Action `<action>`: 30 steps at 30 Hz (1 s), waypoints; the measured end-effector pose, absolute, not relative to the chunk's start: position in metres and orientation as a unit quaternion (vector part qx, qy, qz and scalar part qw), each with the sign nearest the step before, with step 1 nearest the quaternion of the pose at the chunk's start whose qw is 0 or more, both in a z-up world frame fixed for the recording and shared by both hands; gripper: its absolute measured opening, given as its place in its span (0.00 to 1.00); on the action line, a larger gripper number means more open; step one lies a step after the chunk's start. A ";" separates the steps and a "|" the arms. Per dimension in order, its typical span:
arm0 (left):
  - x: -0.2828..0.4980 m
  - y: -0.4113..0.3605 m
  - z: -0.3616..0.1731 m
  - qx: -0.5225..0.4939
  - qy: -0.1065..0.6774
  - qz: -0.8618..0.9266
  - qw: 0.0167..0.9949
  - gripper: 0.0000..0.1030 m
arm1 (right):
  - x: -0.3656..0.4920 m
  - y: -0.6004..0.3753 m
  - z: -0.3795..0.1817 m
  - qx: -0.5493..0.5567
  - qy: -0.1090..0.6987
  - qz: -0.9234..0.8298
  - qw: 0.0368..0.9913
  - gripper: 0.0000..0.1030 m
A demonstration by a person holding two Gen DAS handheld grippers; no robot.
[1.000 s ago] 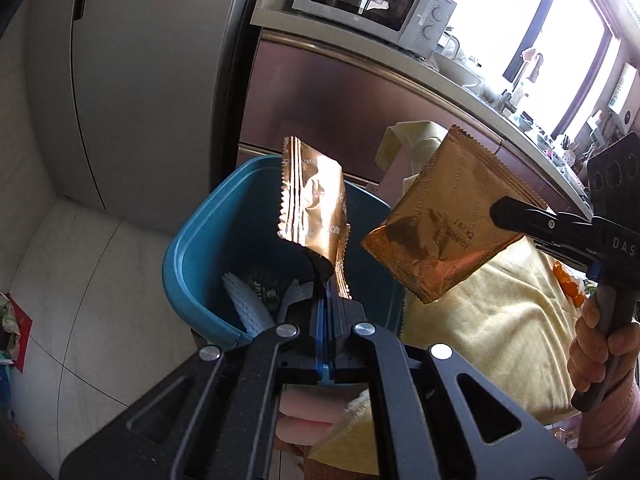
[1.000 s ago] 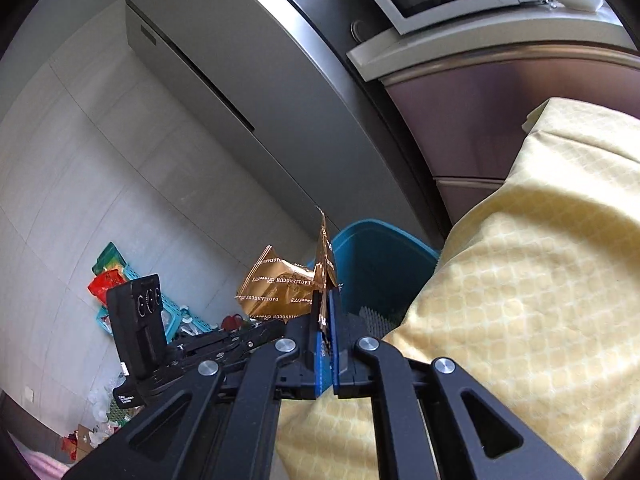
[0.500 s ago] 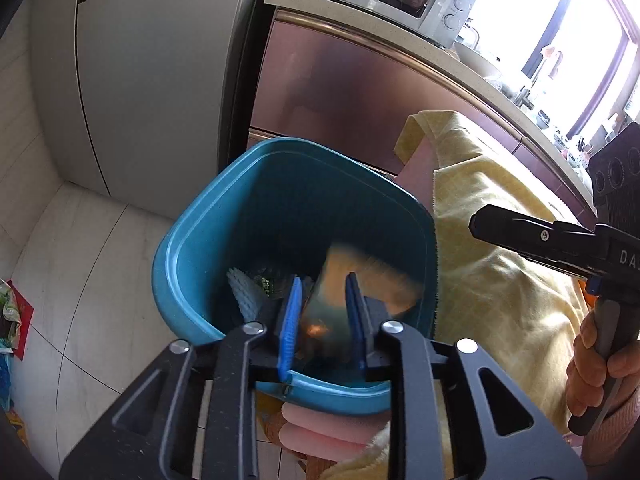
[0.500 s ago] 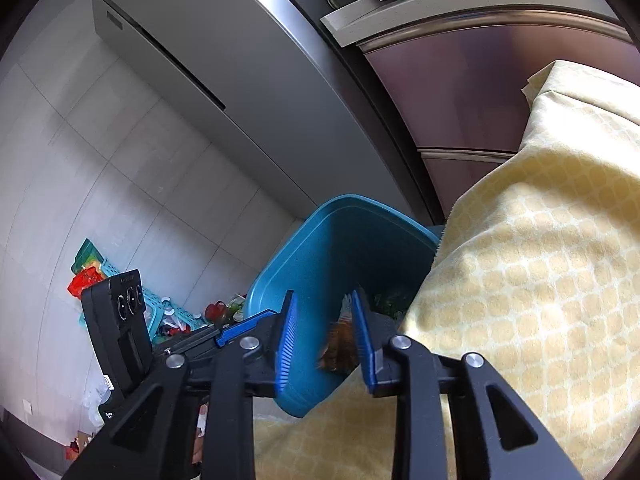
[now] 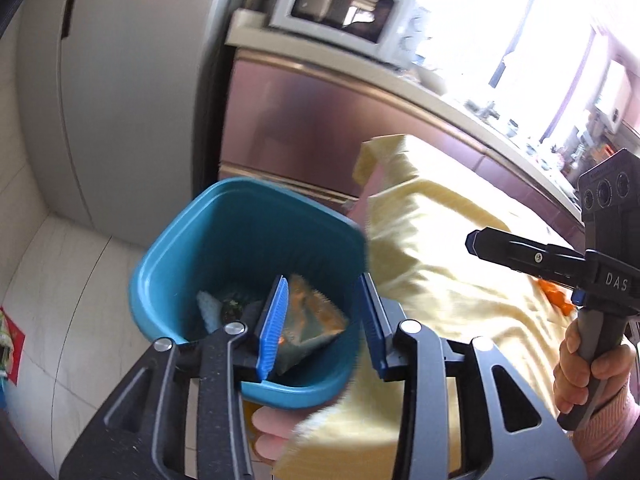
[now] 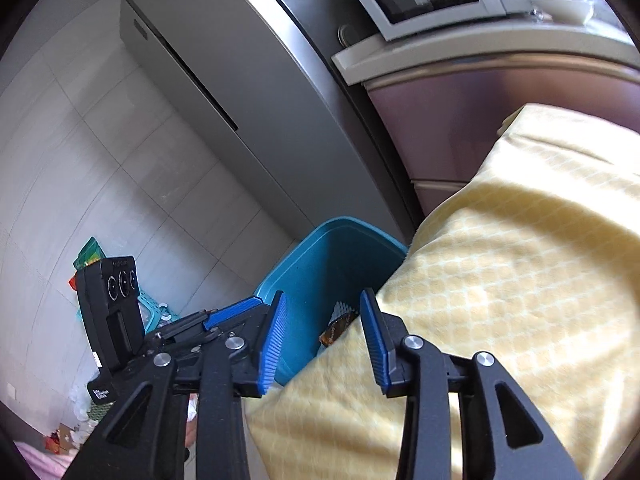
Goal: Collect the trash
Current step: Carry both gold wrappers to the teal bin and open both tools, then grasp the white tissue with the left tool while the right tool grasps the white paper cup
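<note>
A teal trash bin [image 5: 224, 240] stands on the floor beside the yellow-covered table [image 5: 440, 280]. A gold foil wrapper [image 5: 312, 320] lies inside it among other trash. My left gripper [image 5: 322, 320] is open and empty just above the bin's near rim. In the right wrist view the bin [image 6: 320, 264] shows with a gold wrapper [image 6: 334, 332] inside. My right gripper [image 6: 324, 340] is open and empty over the table edge next to the bin. It also shows in the left wrist view [image 5: 520, 252], held to the right.
A grey fridge [image 5: 120, 80] and a metal cabinet [image 5: 320, 128] with a microwave [image 5: 344, 20] stand behind the bin. An orange item [image 5: 552, 296] lies on the table cloth. Crates and clutter [image 6: 92, 264] sit on the tiled floor at left.
Both grippers held gold wrappers above the bin a second ago. Both opened, and the wrappers dropped into the bin. The jaws have spread wider since.
</note>
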State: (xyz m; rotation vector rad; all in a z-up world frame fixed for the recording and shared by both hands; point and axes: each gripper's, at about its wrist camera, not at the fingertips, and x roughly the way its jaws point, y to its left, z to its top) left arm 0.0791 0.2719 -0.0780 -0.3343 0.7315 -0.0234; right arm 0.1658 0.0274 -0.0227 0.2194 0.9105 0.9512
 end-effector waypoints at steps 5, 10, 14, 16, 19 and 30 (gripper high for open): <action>0.077 0.228 -0.054 -0.128 0.335 -0.065 0.931 0.36 | 0.148 -0.021 -0.002 0.100 0.379 0.419 0.819 0.38; 0.082 0.174 -0.040 -0.103 0.327 -0.131 0.930 0.37 | 0.128 -0.078 0.010 0.115 0.347 0.381 0.849 0.40; 0.088 0.124 -0.034 -0.079 0.325 -0.180 0.925 0.37 | 0.117 -0.126 0.014 0.128 0.333 0.335 0.872 0.40; 0.090 0.101 -0.032 -0.071 0.326 -0.204 0.921 0.37 | 0.111 -0.149 0.016 0.133 0.326 0.308 0.884 0.40; 0.094 0.066 -0.031 -0.054 0.326 -0.237 0.914 0.39 | 0.103 -0.182 0.015 0.146 0.319 0.272 0.896 0.40; 0.114 -0.038 -0.032 0.015 0.329 -0.312 0.891 0.48 | 0.109 -0.319 0.000 0.215 0.299 0.131 0.920 0.41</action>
